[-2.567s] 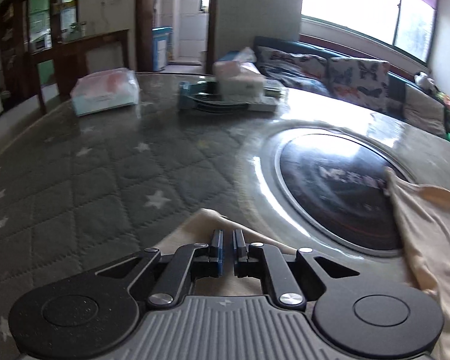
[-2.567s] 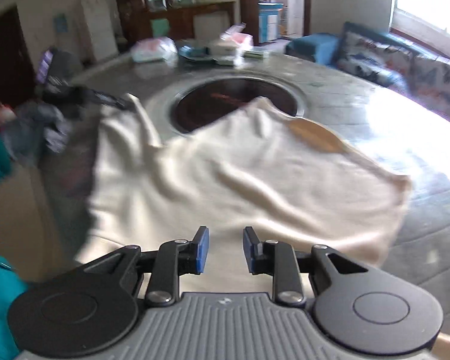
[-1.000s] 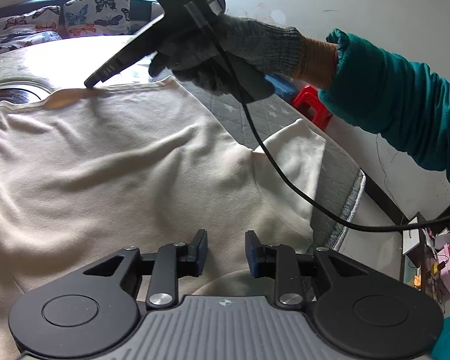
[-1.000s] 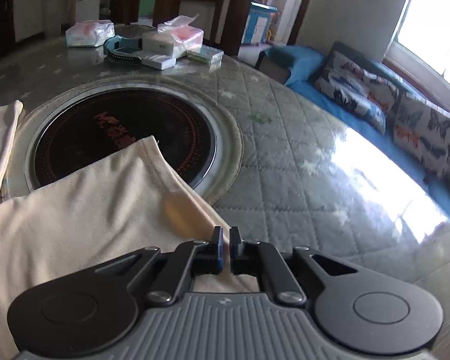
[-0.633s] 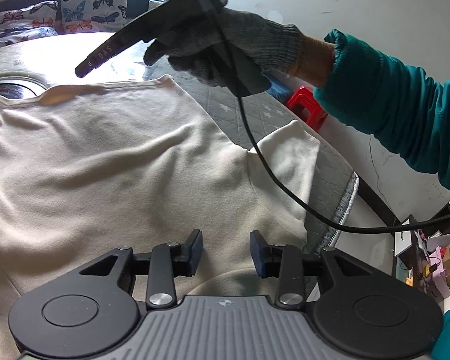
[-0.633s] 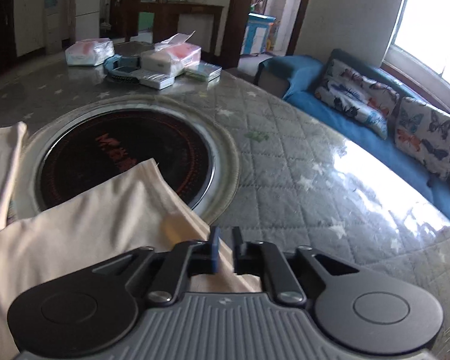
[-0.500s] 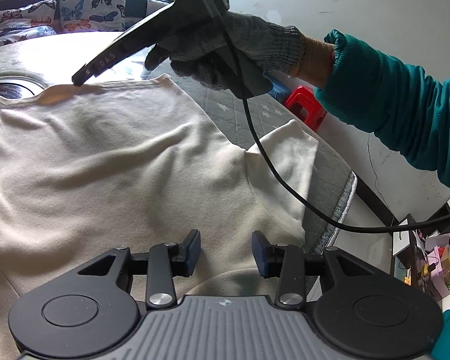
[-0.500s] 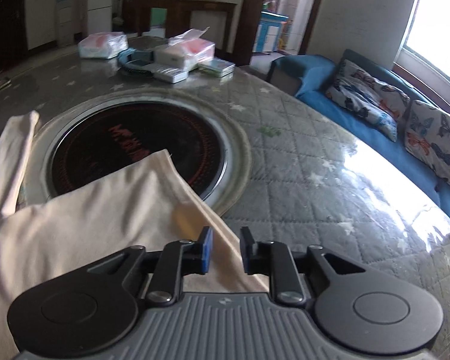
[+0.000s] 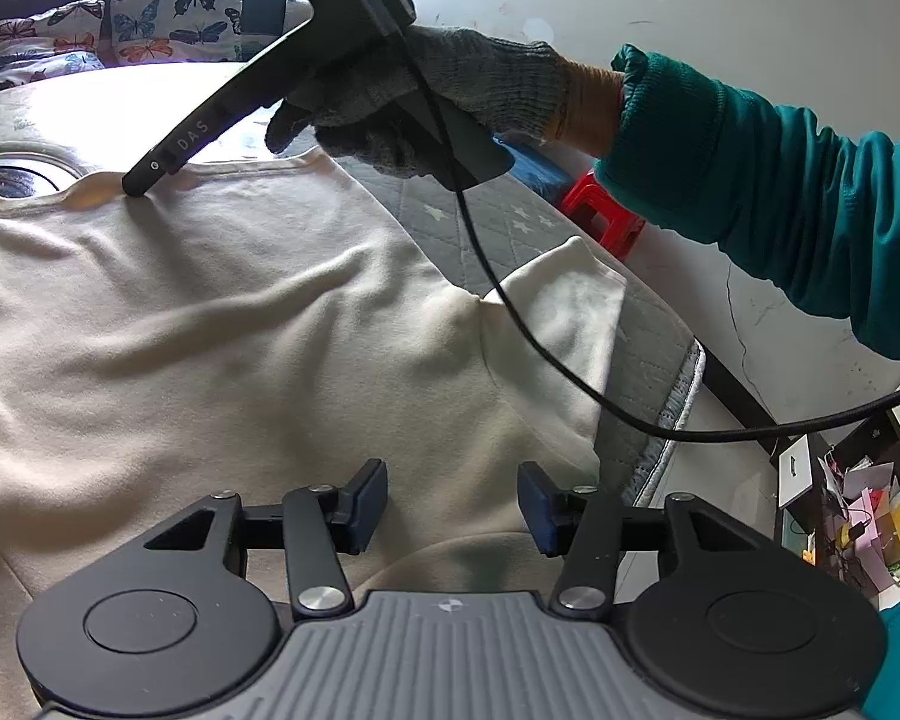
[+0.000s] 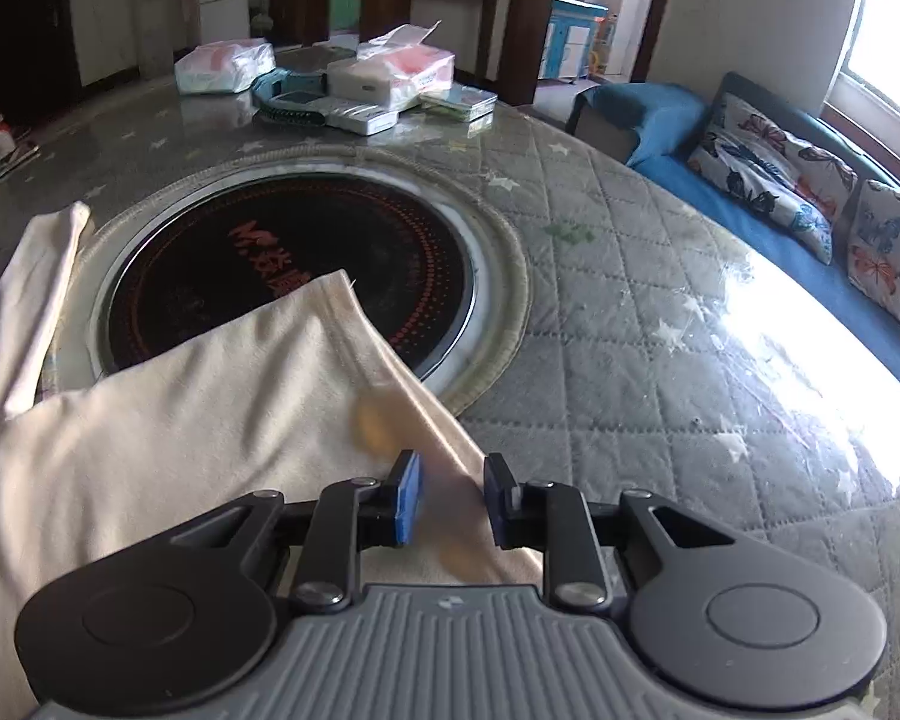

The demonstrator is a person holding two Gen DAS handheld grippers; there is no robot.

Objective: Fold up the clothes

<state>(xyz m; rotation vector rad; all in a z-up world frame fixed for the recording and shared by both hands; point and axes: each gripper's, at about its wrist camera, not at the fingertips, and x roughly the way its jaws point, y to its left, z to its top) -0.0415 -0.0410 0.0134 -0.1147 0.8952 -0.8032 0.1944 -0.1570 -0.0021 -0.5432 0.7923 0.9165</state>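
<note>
A cream shirt (image 9: pixel 210 330) lies spread on the quilted table, with one short sleeve (image 9: pixel 570 312) out near the table's edge. My left gripper (image 9: pixel 453 504) hovers open just above the shirt's near part, and nothing is between its fingers. A gloved hand (image 9: pixel 426 102) holds my right gripper (image 9: pixel 144 180), whose tip rests at the shirt's far hem. In the right wrist view the right gripper (image 10: pixel 450 501) is open. The hem of the shirt (image 10: pixel 180 438) runs between its blue pads without being pinched. The other sleeve (image 10: pixel 30 288) lies at the far left.
A round black induction hob (image 10: pixel 294 276) is set into the table (image 10: pixel 630 330), partly under the shirt. Tissue packs and boxes (image 10: pixel 354 84) crowd the far side. A blue sofa (image 10: pixel 780 162) lies beyond. A black cable (image 9: pixel 540 348) hangs over the sleeve; a red stool (image 9: pixel 600 210) stands below.
The right gripper, shut on the hem a second ago, has opened and let it go. The left gripper's fingers have spread wider. The shirt lies about where it was.
</note>
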